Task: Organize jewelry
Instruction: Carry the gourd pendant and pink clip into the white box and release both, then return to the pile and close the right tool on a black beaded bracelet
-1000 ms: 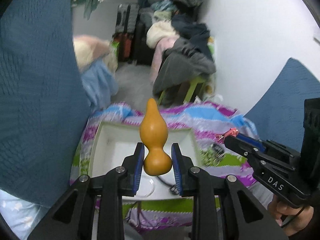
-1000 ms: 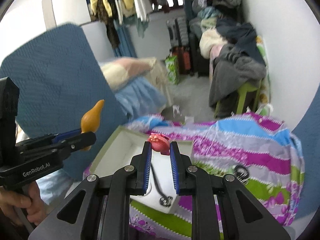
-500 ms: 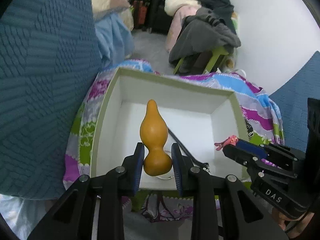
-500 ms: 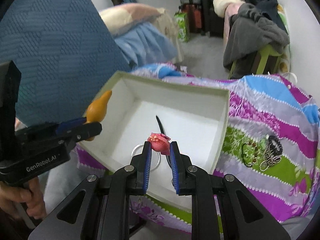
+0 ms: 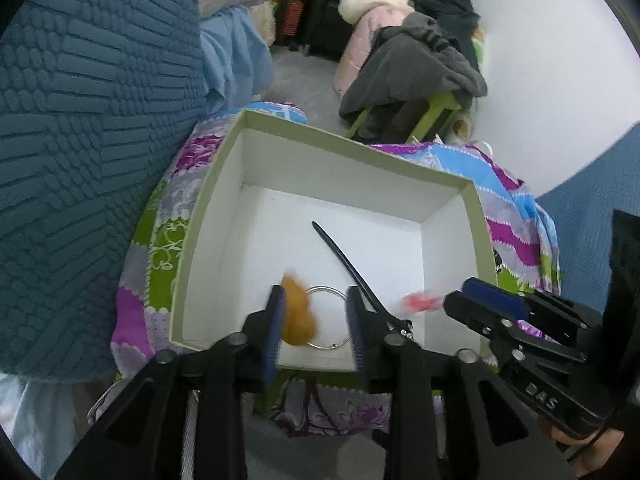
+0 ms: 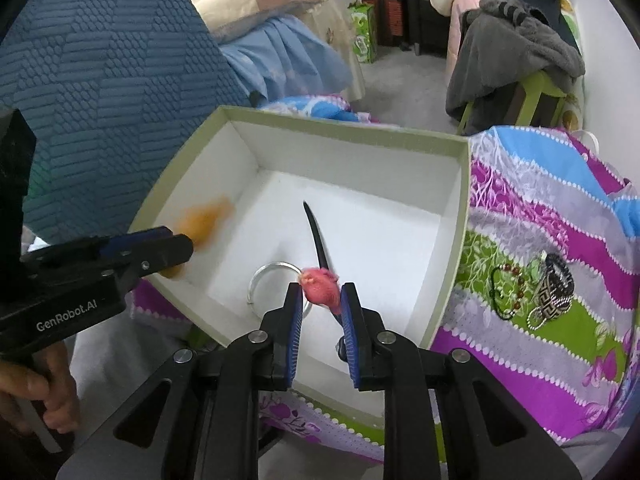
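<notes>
A white box with an olive rim (image 5: 402, 166) (image 6: 344, 124) lies on a bright patterned cloth. In it lie a metal ring (image 5: 328, 292) (image 6: 264, 276) and a black strap (image 5: 344, 260) (image 6: 316, 236). My left gripper (image 5: 316, 320) (image 6: 176, 248) is open; an orange gourd ornament (image 5: 298, 314) (image 6: 202, 220) is blurred, dropping between its fingers into the box. My right gripper (image 6: 320, 306) (image 5: 448, 302) is open over the box's near edge; a pink-red flower piece (image 6: 322, 284) (image 5: 418, 303) sits loose between its fingers.
On the cloth right of the box lie a dark bead bracelet (image 6: 510, 290) and a black patterned band with a chain (image 6: 554, 286). A blue textured headboard (image 5: 88, 120) stands at left. A chair heaped with clothes (image 6: 516, 60) stands behind.
Both grippers have opened. The orange gourd has left the left gripper's grip and is falling into the box. The pink flower piece is loosened in the right gripper.
</notes>
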